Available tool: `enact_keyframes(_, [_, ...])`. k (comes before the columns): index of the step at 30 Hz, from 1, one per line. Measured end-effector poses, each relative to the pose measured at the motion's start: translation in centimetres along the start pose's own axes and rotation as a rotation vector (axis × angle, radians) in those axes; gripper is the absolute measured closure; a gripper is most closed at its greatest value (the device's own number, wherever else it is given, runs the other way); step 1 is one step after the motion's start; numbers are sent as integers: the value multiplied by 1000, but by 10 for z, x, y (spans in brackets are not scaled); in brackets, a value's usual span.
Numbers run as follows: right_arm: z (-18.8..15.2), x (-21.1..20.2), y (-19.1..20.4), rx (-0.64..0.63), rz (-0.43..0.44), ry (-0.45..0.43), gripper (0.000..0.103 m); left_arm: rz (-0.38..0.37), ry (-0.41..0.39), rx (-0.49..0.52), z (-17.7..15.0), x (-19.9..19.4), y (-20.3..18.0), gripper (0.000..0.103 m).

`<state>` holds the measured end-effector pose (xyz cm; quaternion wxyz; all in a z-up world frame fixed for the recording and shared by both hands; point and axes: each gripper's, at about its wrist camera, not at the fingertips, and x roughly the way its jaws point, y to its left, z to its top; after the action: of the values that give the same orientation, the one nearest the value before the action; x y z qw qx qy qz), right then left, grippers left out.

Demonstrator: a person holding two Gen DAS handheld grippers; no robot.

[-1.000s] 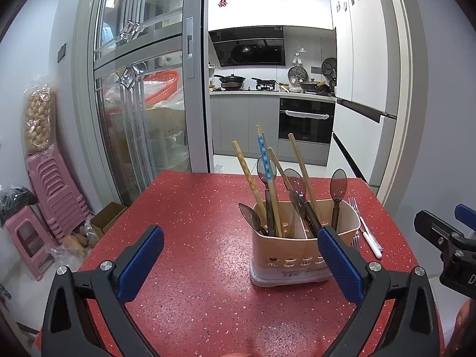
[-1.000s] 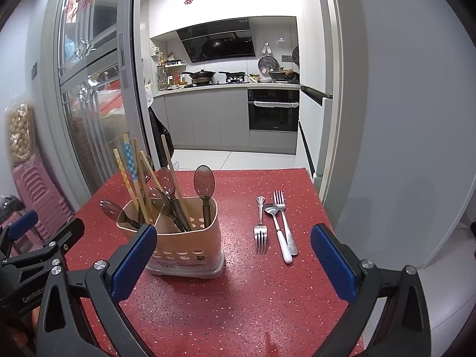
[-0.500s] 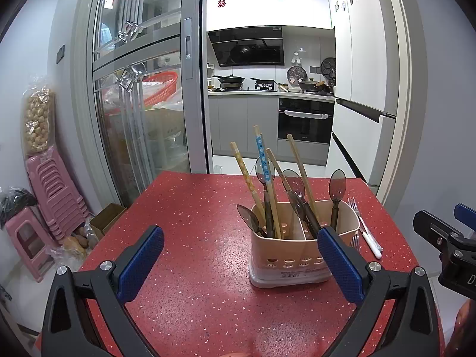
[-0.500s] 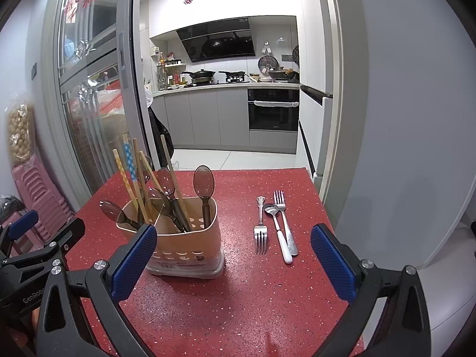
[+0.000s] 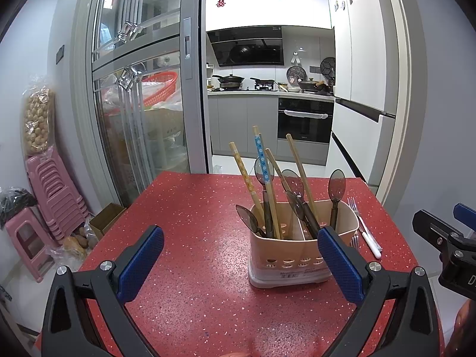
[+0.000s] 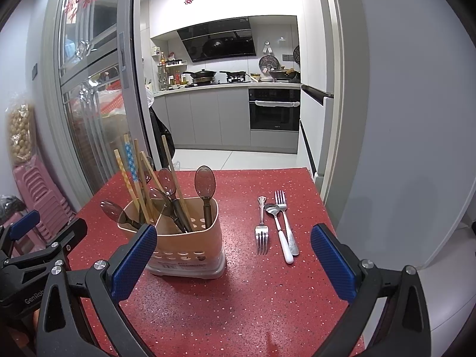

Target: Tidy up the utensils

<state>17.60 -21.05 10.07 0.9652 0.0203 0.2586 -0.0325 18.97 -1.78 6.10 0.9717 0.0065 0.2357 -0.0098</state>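
Note:
A beige utensil holder (image 5: 293, 260) (image 6: 190, 250) stands on the red table (image 5: 190, 238) (image 6: 244, 297). It holds several chopsticks (image 5: 261, 172) (image 6: 131, 172) and dark translucent spoons (image 5: 336, 184) (image 6: 205, 183). To its right two forks (image 6: 261, 232) (image 6: 284, 208) and a white-handled spoon (image 6: 278, 226) lie flat on the table. My left gripper (image 5: 241, 261) is open and empty, in front and left of the holder. My right gripper (image 6: 233, 263) is open and empty, near the table's front, facing the holder and cutlery.
Stacked pink stools (image 5: 50, 184) and a cardboard box (image 5: 107, 217) sit on the floor left of the table. A glass sliding door (image 5: 142, 104) is behind. A white wall (image 6: 401, 148) borders the table's right side. The kitchen lies beyond.

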Motion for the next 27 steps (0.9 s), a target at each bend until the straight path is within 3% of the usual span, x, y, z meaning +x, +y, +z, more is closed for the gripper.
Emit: enact_keyframes(27, [1, -1, 1, 0, -1, -2, 0, 2, -2, 5, 1, -1, -1, 0])
